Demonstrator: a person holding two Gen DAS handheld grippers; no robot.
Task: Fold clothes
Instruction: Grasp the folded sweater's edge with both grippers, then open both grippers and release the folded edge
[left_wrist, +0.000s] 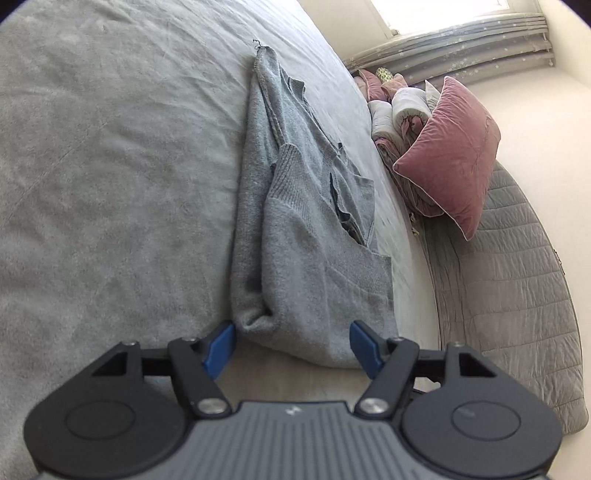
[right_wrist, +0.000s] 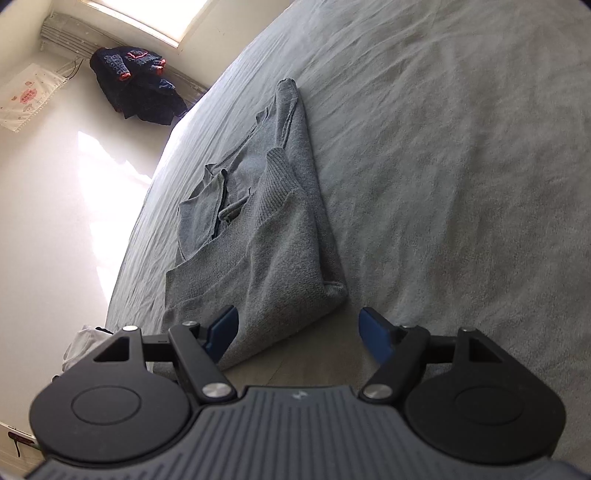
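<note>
Sweater: grey sweater (left_wrist: 295, 229) lying part-folded along the bed (left_wrist: 110, 166), frame centre.
Left hand-held gripper (left_wrist: 291, 343): gaping, gripping nothing.
Right hand-held gripper (right_wrist: 299, 332): likewise gaping, empty.

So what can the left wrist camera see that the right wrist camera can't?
Only the left wrist view shows the pink cushion leaning by rolled bedding, with a quilted grey cover beside the bed.

Only the right wrist view shows dark clothes piled near the window, and a white cloth low beside the bed.

Both show the grey sweater, partly folded on the grey bedsheet, and each camera's own gripper, left gripper and right gripper, open at the sweater's near edge.
</note>
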